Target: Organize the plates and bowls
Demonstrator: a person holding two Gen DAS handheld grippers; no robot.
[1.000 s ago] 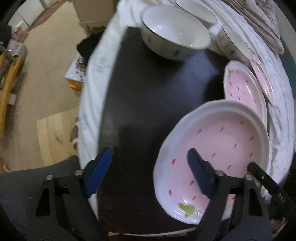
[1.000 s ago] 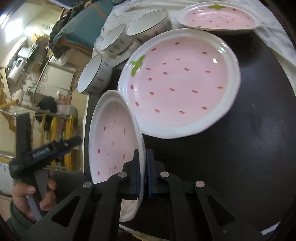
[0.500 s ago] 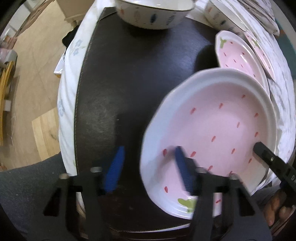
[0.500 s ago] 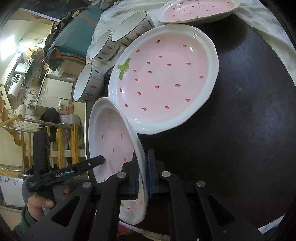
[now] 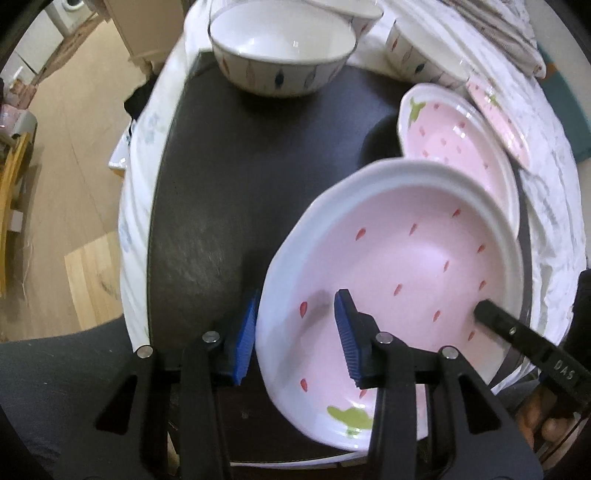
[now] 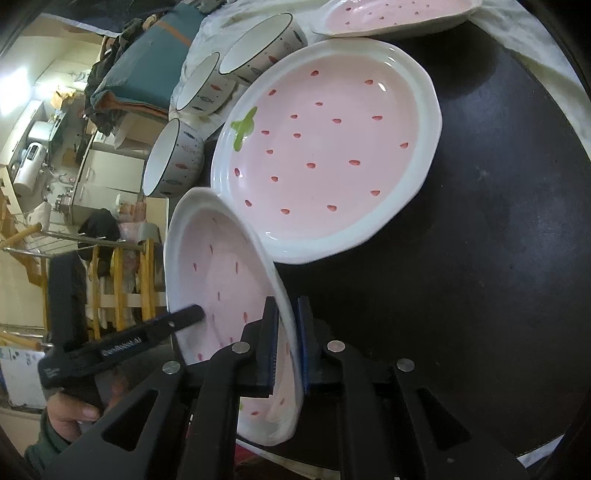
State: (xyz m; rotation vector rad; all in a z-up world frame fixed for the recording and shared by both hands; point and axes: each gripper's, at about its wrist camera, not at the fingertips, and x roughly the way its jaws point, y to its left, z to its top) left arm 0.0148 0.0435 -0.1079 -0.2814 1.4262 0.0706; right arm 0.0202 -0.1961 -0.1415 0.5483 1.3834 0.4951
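Whereas a second ago the left gripper (image 5: 295, 328) stood wide over the dark round mat (image 5: 207, 206) with only one pad over the pink strawberry plate (image 5: 406, 273), its blue pads now straddle that plate's near rim, one outside and one on the pink inside, and the jaws are closing with the rim between them. The right gripper (image 6: 287, 339), pressed together on the plate's opposite edge as before, pinches it with one pad on each face; the plate is tilted up on edge above the mat, steeper than a second ago. Second strawberry plate (image 6: 325, 151): flat on the mat just beyond the held one, its place unchanged. Third strawberry plate (image 6: 391, 14): partly on the white cloth (image 5: 554, 206) at the far edge. Three white bowls with fish pattern: nearest bowl (image 5: 280, 48) at the mat's far rim, two more bowls (image 6: 236, 62) on the cloth behind it, unmoved. A hand (image 6: 74, 406) grips the left tool's handle.
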